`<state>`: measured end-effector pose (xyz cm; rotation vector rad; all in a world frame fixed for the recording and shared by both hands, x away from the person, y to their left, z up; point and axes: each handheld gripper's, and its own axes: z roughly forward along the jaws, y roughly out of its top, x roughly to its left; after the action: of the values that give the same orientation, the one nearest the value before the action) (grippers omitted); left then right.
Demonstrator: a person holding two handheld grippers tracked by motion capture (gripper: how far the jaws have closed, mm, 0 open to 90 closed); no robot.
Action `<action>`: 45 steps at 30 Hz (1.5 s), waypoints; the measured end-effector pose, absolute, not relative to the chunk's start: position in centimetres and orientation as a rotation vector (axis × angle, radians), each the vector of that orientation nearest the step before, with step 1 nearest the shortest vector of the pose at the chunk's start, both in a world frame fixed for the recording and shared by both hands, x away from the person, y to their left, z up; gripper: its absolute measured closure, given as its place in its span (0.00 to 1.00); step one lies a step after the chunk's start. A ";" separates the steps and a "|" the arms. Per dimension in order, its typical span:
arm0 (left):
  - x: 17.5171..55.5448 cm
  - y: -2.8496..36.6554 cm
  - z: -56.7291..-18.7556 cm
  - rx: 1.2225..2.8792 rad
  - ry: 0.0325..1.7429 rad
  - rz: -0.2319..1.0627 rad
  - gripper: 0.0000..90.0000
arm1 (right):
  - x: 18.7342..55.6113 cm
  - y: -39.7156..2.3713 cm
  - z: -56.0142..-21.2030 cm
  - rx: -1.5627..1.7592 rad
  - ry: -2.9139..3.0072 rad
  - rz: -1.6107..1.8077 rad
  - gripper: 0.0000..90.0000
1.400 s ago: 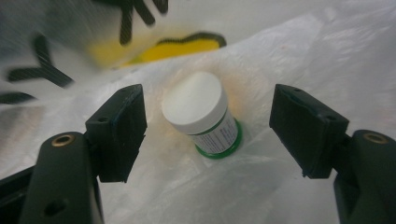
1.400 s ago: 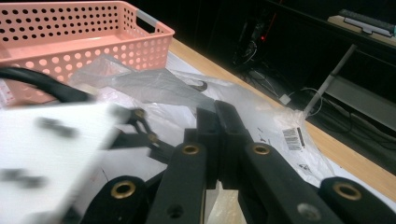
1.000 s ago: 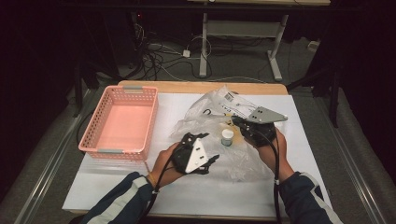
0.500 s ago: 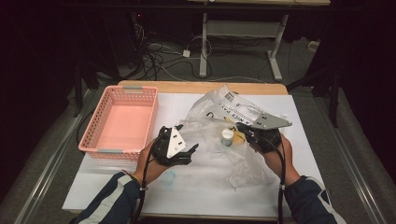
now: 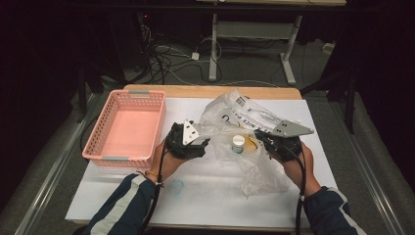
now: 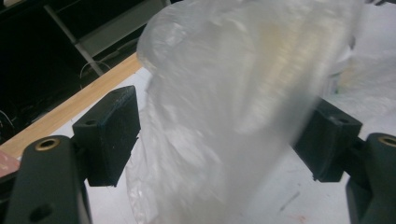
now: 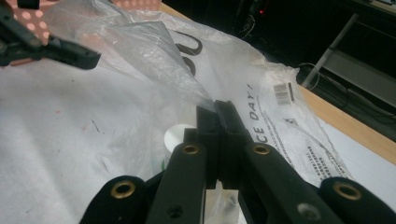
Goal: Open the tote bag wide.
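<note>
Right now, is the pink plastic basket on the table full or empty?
Empty: the pink plastic basket shows a bare pink floor in the high view.

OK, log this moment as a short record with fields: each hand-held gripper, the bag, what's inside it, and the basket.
left hand-held gripper: jaws open, a fold of the plastic bag between them, pads not pressing on it
right hand-held gripper: shut on an edge of the bag, pulling it up
bag: clear, printed, crumpled on the white table
contents: small white-capped bottle upright inside
pink basket: left of the bag, nothing in it
</note>
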<state>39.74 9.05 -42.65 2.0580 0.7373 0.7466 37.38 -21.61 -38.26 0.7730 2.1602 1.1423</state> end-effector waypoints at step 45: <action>38.8 10.1 -43.6 2.106 0.638 0.699 0.95 | 26.8 -24.1 -43.1 0.593 2.384 1.104 0.18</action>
<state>38.84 10.06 -43.56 2.1056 0.6376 0.6987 26.82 -24.14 -43.13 0.5928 2.3843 1.1035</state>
